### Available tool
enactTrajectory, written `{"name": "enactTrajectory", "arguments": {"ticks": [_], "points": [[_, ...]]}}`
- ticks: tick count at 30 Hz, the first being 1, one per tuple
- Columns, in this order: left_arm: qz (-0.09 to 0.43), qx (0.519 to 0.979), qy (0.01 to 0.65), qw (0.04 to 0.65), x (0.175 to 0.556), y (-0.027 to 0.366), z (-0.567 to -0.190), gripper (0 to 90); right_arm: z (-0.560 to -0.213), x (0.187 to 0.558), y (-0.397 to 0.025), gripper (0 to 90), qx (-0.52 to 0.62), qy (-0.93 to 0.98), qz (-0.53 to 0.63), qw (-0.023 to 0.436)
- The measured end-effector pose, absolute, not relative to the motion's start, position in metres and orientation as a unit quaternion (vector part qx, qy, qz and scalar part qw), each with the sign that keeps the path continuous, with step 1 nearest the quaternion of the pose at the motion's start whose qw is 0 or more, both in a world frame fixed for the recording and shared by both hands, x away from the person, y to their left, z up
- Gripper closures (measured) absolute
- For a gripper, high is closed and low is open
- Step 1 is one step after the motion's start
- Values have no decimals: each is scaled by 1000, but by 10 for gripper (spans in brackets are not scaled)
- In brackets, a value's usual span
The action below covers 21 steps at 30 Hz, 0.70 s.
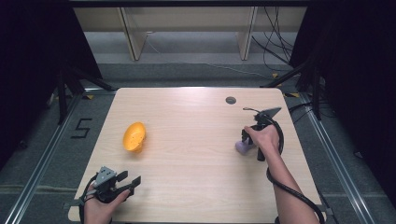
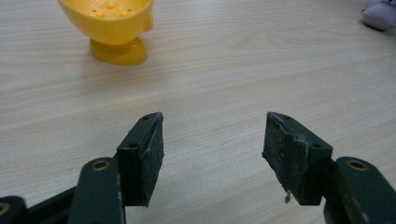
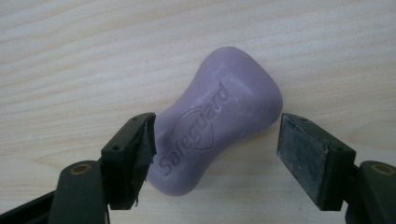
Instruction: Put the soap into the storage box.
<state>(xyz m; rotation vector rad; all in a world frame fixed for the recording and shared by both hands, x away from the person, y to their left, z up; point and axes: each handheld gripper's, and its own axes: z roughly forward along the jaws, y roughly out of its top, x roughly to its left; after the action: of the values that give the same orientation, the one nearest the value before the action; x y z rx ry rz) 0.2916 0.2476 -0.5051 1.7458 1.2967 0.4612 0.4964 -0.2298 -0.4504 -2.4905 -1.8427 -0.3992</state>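
Observation:
A purple bar of soap (image 3: 219, 116) stamped "Safeguard" lies flat on the wooden table (image 1: 187, 116), right of centre (image 1: 241, 147). My right gripper (image 3: 217, 136) is open and straddles the bar. Its left pad (image 3: 142, 149) is touching or nearly touching one side, while the right pad stands a little apart. From above, that gripper (image 1: 246, 140) points down at the soap. A yellow perforated dish (image 1: 134, 136) on a short foot sits at the table's left. My left gripper (image 1: 131, 180) rests open near the front left corner with nothing between its jaws (image 2: 212, 140). It faces the dish (image 2: 112, 23) and the soap (image 2: 380, 14) farther off.
A small grey round cap (image 1: 230, 100) sits in the tabletop at the back right. A black cable (image 1: 289, 186) trails from the right gripper along the forearm. Past the table's left edge the floor bears a "5" marking (image 1: 81, 127), and stand legs (image 1: 65, 88) rise there.

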Motion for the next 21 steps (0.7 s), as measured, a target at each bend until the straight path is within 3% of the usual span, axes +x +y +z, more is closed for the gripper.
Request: {"name": "enactTrajectory", "arguments": {"ticks": [21], "points": [[190, 702, 524, 443, 291, 249, -505, 374, -461, 511, -230, 257, -788, -607, -104, -17]]}}
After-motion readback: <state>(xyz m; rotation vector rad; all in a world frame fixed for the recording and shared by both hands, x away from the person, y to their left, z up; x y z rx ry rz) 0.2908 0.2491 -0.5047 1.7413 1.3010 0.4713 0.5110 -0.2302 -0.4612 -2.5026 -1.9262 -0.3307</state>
